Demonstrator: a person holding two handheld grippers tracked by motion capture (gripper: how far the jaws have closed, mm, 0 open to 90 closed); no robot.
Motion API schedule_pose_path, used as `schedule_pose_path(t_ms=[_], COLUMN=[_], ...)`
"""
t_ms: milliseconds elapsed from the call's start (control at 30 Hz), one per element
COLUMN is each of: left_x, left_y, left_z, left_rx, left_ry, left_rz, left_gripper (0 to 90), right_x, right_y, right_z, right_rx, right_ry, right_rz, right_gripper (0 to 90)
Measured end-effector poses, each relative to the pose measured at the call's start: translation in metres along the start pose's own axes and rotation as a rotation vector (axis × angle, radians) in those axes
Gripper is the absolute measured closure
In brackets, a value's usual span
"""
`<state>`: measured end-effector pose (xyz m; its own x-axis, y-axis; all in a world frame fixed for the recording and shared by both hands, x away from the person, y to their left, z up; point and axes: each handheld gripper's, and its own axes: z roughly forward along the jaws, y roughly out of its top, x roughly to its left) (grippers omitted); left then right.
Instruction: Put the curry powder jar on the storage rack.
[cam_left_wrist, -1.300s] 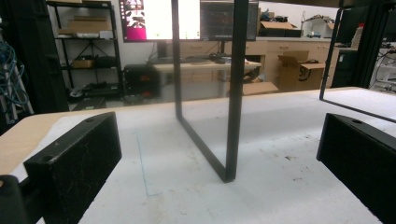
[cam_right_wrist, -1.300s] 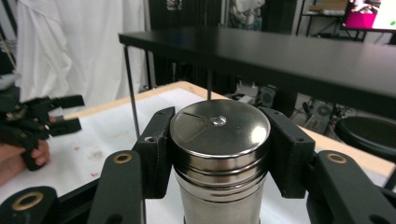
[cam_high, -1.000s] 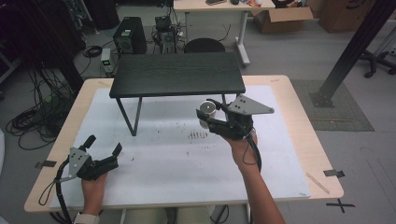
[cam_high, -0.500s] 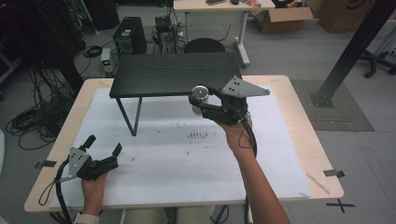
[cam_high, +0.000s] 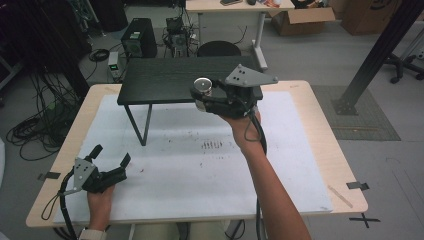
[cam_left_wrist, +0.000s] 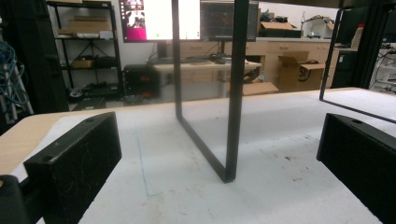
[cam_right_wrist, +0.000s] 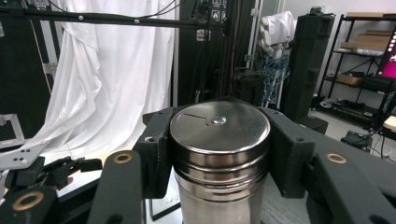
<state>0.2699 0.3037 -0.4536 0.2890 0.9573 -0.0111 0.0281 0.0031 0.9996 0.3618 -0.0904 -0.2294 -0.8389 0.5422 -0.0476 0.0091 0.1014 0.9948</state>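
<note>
A shiny steel canister (cam_high: 203, 90) with a flat lid stands upright between the jaws of my right gripper (cam_high: 202, 96), which is shut on it and holds it in the air just in front of the black shelf's (cam_high: 170, 80) front edge. Close up, the canister (cam_right_wrist: 218, 158) has both pads (cam_right_wrist: 156, 154) pressed against its sides. My left gripper (cam_high: 111, 157) rests low at the table's front left corner, open, with nothing between its jaws. In the left gripper view its jaws (cam_left_wrist: 219, 158) point at the shelf's black metal leg (cam_left_wrist: 233, 93).
The black shelf stands on thin legs at the back of the white mat (cam_high: 200, 165) that covers the wooden table (cam_high: 330, 150). A dark smudge (cam_high: 214, 145) marks the mat's middle. Beyond the table are a desk, boxes, cables and a black post.
My right gripper has risen and moved away toward the shelf with the canister, from over the mat to level with the shelf top. The left gripper has stayed put.
</note>
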Motion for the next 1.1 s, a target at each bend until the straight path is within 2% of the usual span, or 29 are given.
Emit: schedule_pose_path(t_ms=[267, 533, 1100], left_x=[0.000, 0.000, 0.000], left_y=[0.000, 0.000, 0.000], left_z=[0.000, 0.000, 0.000], left_rx=[-0.002, -0.003, -0.002], left_ry=[0.000, 0.000, -0.001], left_rz=[0.000, -0.001, 0.001], left_gripper=[0.2, 0.2, 0.2], right_x=[-0.004, -0.008, -0.026], right_y=[0.012, 0.019, 0.030], right_z=[0.017, 0.034, 0.089], right_rx=[-0.003, 0.005, 0.058], right_ry=[0.004, 0.007, -0.044], right_rz=[-0.013, -0.007, 0.024], right_gripper=[48.7, 48.8, 48.8])
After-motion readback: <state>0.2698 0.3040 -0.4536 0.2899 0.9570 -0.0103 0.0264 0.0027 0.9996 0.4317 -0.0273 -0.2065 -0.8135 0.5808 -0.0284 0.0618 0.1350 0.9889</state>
